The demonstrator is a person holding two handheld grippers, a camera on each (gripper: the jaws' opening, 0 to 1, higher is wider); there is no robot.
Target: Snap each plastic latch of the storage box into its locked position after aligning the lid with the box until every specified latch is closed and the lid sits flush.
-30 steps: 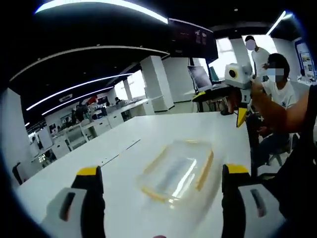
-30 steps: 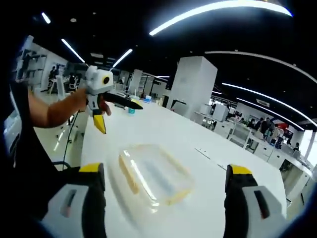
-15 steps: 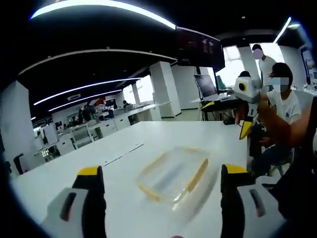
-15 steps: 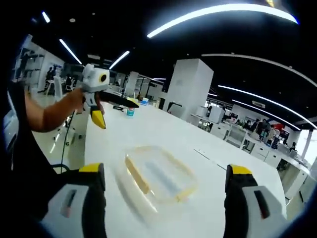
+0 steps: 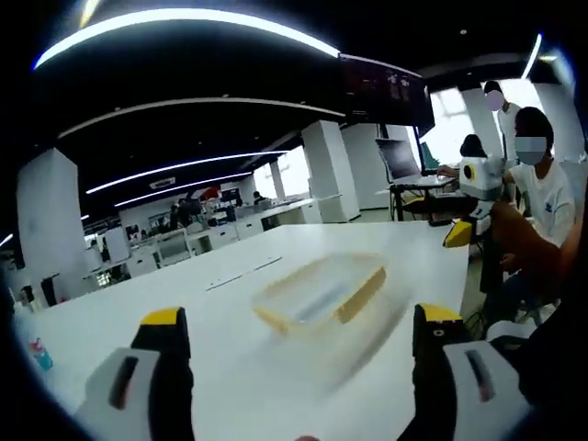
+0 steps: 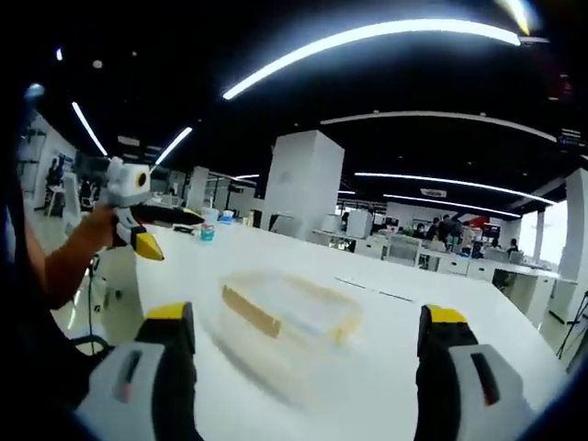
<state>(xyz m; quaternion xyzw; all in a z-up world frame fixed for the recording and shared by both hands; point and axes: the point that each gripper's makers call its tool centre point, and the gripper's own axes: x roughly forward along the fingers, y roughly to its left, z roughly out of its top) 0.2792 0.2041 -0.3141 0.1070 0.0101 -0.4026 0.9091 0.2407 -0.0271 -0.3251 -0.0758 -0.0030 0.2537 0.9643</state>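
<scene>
On the white table [image 5: 230,349], ahead of the left gripper [image 5: 299,322], lies the clear storage box [image 5: 320,292] with yellow latches, its lid apparently seated, though motion blur hides whether it sits flush. Left gripper view: the gripper's two yellow-tipped jaws stand wide apart, released, holding nothing and touching nothing; the box lies between and beyond them, well apart from both tips. The long yellow latch [image 5: 360,294] on the box's right side is the clearest one; whether it is snapped down cannot be told. Beyond the box to its right, the right gripper [image 5: 459,234] hangs above the table edge in a hand, its jaw opening unreadable from this angle. Seated and standing people appear behind it.

Right gripper view: the right gripper's [image 6: 299,322] jaws are likewise spread wide and empty, with the storage box [image 6: 287,310] beyond them on the table [image 6: 386,367], clear of both tips. A yellow latch [image 6: 250,310] shows along the box's near-left side. Left of the box, the left gripper [image 6: 147,246] is held aloft in a hand.

Judged step: approach, before any latch is pressed. The next move calls for bringing one gripper down to steady the box while the other meets a latch squarely and presses it toward the wall until it snaps.
</scene>
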